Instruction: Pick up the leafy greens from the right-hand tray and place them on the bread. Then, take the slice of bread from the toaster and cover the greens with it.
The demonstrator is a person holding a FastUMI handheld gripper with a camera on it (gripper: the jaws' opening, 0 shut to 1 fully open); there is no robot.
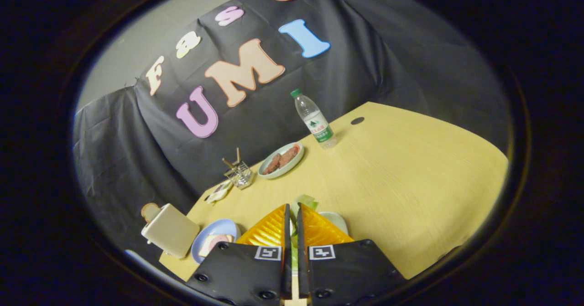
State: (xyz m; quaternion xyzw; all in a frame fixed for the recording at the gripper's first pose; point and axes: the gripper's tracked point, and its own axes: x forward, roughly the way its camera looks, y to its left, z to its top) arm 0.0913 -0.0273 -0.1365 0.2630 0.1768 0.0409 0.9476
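Note:
My gripper [293,208] is shut on the leafy greens [305,202], which poke out pale green above and between the two fingertips. The gripper is lifted over a pale tray [336,220] that shows just behind the right finger. To the left of the fingers lies a blue plate [219,229] with a slice of bread [213,243] topped with something pink. Beyond that plate stands the cream toaster [169,230], a slice of bread [149,211] sticking out of its top.
On the yellow table [410,183], a green-rimmed plate [282,161] with brown patties sits far ahead, a water bottle [315,120] to its right. A small wire holder [239,173] and a wrapped packet [219,192] lie near the far left edge.

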